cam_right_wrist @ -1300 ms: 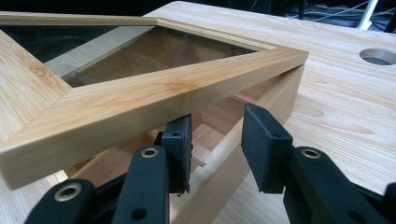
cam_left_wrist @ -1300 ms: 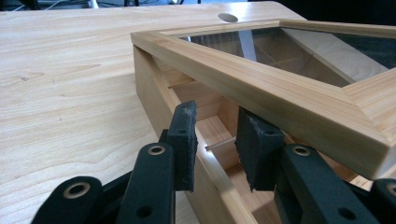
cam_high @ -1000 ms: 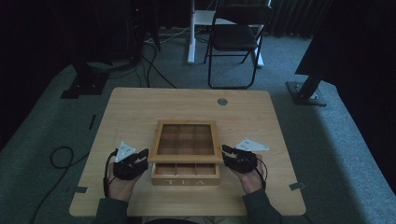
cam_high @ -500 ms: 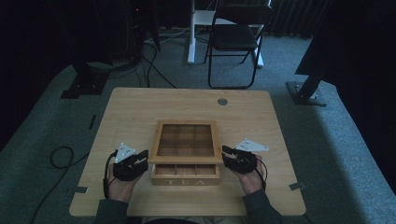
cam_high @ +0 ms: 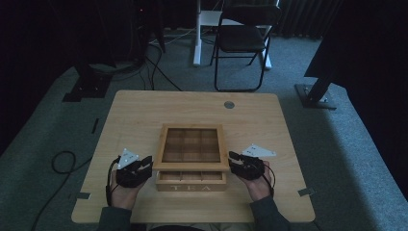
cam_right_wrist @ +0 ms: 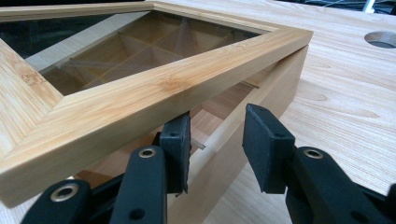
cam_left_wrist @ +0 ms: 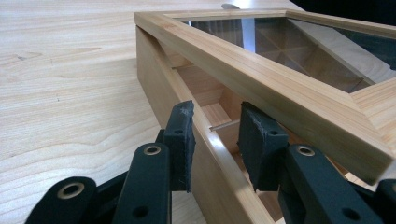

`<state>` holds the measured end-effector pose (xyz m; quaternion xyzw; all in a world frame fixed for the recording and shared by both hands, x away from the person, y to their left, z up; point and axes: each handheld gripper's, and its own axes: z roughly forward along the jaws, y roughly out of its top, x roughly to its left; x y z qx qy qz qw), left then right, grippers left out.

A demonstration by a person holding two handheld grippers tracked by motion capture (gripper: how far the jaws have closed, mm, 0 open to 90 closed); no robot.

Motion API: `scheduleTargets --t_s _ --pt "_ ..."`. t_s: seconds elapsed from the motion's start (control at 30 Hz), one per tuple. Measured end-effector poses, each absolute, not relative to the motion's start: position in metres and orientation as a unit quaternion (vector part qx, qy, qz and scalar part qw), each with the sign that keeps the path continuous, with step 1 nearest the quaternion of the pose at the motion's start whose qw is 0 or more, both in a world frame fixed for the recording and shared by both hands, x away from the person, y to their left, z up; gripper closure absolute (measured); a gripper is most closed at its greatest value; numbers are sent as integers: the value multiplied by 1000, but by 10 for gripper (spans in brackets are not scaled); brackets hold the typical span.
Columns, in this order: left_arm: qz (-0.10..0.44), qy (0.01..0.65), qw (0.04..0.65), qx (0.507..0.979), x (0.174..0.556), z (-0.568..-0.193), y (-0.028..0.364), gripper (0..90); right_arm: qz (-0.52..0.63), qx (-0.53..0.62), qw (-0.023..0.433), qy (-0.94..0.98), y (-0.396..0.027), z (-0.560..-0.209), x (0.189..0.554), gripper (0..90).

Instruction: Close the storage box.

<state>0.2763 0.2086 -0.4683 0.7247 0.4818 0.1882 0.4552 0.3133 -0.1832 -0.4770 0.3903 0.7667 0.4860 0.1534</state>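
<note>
Right, nearest me I've got the left gripper [cam_high: 142,163] and the right gripper [cam_high: 235,161], one at each side of the wooden tea box [cam_high: 191,176], which sits at the near middle of the table [cam_high: 144,110]. In the left gripper view my jaws are spread apart and straddle the box's side wall [cam_left_wrist: 205,158], one pad [cam_left_wrist: 181,140] outside it, the other [cam_left_wrist: 259,140] inside under the raised lid; I can't tell whether either touches the wood. Same story in the right gripper view: jaws parted, astride the side wall [cam_right_wrist: 233,149], gripping nothing that I can see. The glass-paned lid [cam_high: 192,147] is lifted, its front edge raised clear of the base. Through the pane I see wooden dividers making square compartments; whether they hold anything I can't tell. Further back, a round grommet [cam_high: 229,104] in the tabletop. Beyond the table, a black folding chair [cam_high: 242,41] on the carpet.
</note>
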Motion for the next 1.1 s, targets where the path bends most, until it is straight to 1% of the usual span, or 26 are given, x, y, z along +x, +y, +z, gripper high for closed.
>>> scheduleTargets --t_s 0.37,0.7,0.9,1.1 --pt "185 482 451 728 275 -471 208 659 482 395 147 769 -182 -480 312 626" --pt "183 481 452 729 274 -473 209 645 485 389 140 770 -181 -482 309 614" --pt "183 481 451 730 272 -474 210 623 477 380 153 778 -179 -481 304 606" --pt "182 482 448 730 270 -476 211 610 475 380 151 779 -180 -483 302 597"
